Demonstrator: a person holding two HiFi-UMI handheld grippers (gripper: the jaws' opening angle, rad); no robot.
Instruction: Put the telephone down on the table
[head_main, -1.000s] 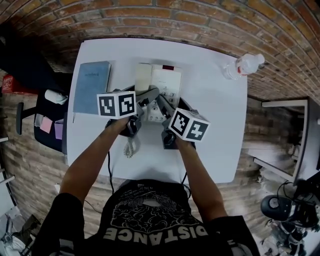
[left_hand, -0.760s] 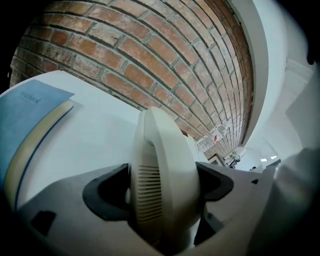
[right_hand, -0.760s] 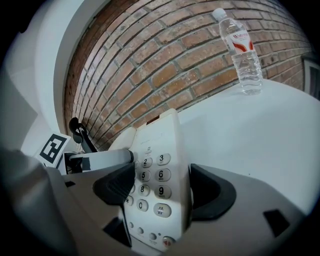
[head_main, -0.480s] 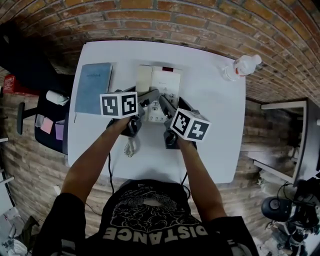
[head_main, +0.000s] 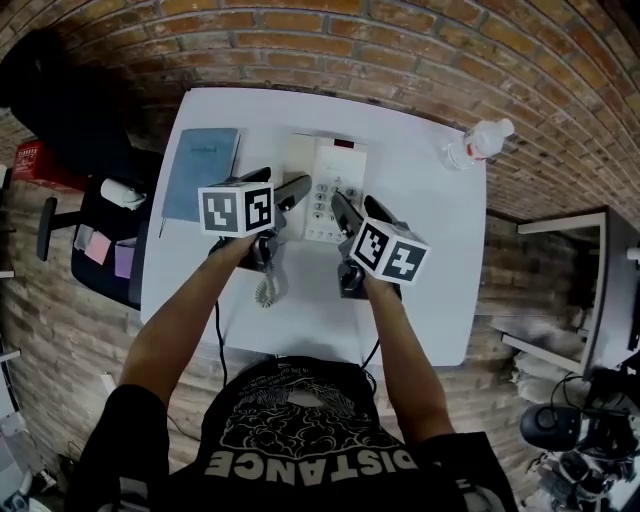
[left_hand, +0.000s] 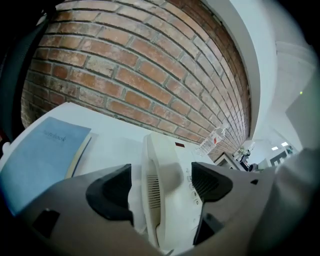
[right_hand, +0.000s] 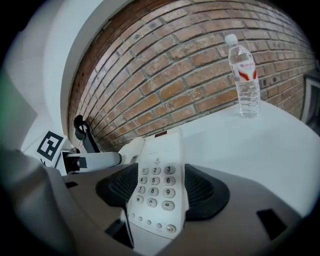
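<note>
A white telephone (head_main: 330, 175) with a keypad lies on the white table (head_main: 420, 260), its handset (left_hand: 162, 180) resting along its left side. My left gripper (head_main: 298, 190) reaches in from the left. In the left gripper view its jaws (left_hand: 161, 187) stand open around the handset end, with small gaps at the pads. My right gripper (head_main: 338, 200) comes in from the right. Its jaws (right_hand: 162, 192) are closing with the keypad part (right_hand: 156, 192) between them, and the pads sit close beside its edges. A coiled cord (head_main: 266, 290) lies under my left hand.
A blue notebook (head_main: 200, 172) lies left of the telephone. A clear water bottle (head_main: 478, 142) stands at the far right corner. A brick wall runs behind the table. A dark chair (head_main: 100, 240) with coloured notes stands off the left edge.
Both grippers have edged forward along the telephone's sides. The telephone has stayed flat on the table. The head camera has shifted slightly.
</note>
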